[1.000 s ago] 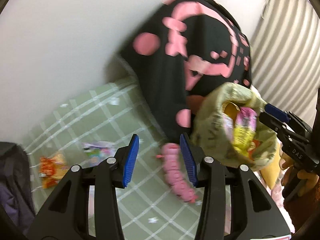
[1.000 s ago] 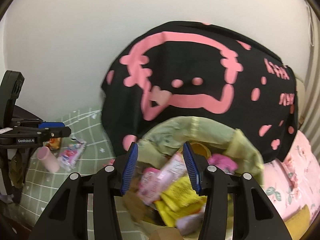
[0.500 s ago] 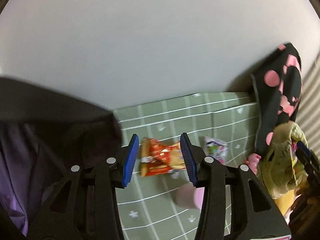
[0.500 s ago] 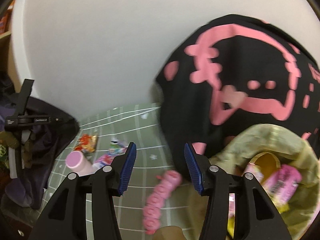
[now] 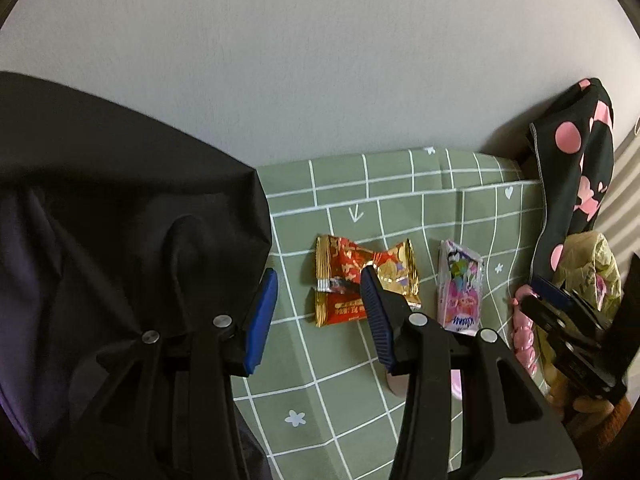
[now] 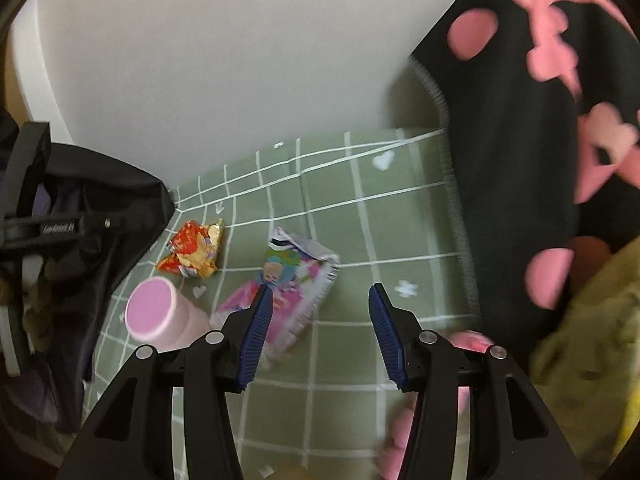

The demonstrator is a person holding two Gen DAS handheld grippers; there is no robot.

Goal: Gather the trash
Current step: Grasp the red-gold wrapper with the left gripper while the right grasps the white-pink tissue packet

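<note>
On the green checked sheet (image 5: 400,360) lie red and gold snack wrappers (image 5: 352,272), a pink and white wrapper (image 5: 460,288) and a pink cup (image 6: 160,314) on its side. My left gripper (image 5: 318,312) hovers open just above the red wrappers (image 6: 194,250), its right finger overlapping them, with nothing between the pads. My right gripper (image 6: 320,316) is open and empty, with the pink wrapper (image 6: 296,284) beside its left finger. The yellow-green trash bag (image 5: 592,264) hangs at the right, behind the right gripper (image 5: 560,312). The bag (image 6: 592,340) is blurred in the right wrist view.
A black bag (image 5: 120,240) fills the left side against the white wall. A black cushion with pink print (image 6: 540,140) stands at the right. A pink segmented toy (image 5: 524,336) lies near the trash bag. The left gripper's body (image 6: 40,224) shows at the left edge.
Both grippers swung left and down, away from the trash bag and the cushion. The wrappers and the cup now lie close in front of them. The right jaws stand slightly wider.
</note>
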